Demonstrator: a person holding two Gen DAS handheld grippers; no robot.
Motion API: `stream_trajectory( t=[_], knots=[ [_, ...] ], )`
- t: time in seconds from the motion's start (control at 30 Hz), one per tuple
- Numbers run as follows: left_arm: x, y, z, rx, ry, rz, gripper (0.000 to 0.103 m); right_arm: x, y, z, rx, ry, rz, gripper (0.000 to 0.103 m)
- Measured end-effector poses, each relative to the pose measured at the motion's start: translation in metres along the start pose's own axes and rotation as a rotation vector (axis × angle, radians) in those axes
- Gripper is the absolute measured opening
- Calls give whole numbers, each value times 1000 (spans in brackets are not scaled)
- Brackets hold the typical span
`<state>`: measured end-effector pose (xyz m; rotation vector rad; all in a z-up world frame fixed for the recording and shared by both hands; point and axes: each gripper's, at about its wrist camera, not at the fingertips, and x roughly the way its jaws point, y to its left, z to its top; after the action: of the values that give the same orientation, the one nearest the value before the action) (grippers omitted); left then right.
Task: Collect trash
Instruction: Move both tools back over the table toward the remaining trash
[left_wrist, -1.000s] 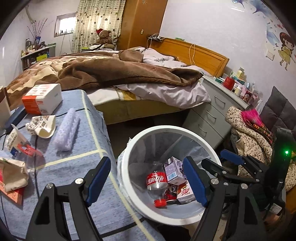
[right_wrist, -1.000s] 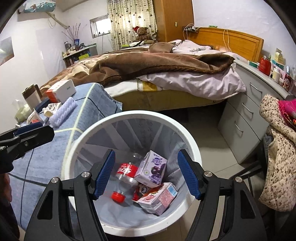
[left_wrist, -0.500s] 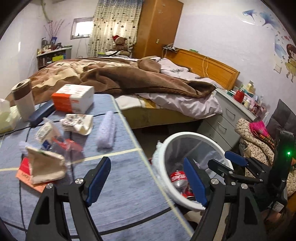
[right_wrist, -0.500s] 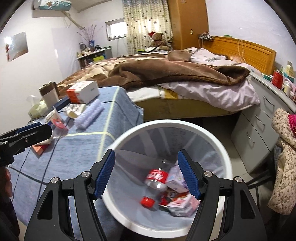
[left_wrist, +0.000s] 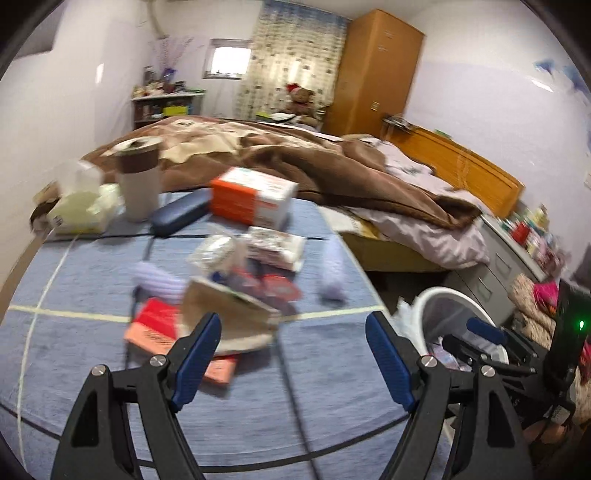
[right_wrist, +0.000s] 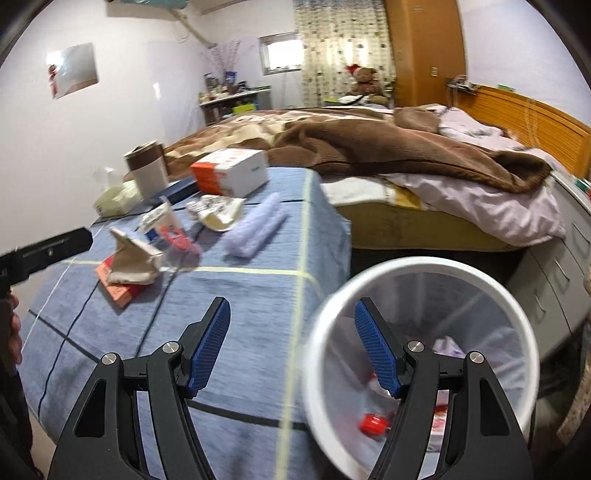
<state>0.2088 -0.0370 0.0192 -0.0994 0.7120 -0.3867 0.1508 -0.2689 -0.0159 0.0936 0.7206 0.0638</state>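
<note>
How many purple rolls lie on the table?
2: one roll near the table's right edge, another left of the crumpled bag. More may be hidden.

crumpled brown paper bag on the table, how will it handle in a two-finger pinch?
The bag looks creased and half-collapsed, so it is probably floppy and will crush further between the fingers. It seems thin and empty, so likely light. It lies on an orange packet, which a low grasp might drag or catch along with it.
</note>
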Motion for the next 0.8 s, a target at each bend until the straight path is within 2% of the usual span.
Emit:
stream_trajectory(
  t=[0.33, 0.53, 0.8],
  knots=[
    [0, 79, 6, -90, -6, 103, 82, 36, 62, 14, -122, 41, 124, 71],
    [12, 106, 23, -83, 21, 80, 82, 53, 90, 22, -191, 39, 209, 71],
    [36, 115, 37, -55, 41, 43, 83, 79, 112, 35, -230, 52, 320, 71]
  ],
)
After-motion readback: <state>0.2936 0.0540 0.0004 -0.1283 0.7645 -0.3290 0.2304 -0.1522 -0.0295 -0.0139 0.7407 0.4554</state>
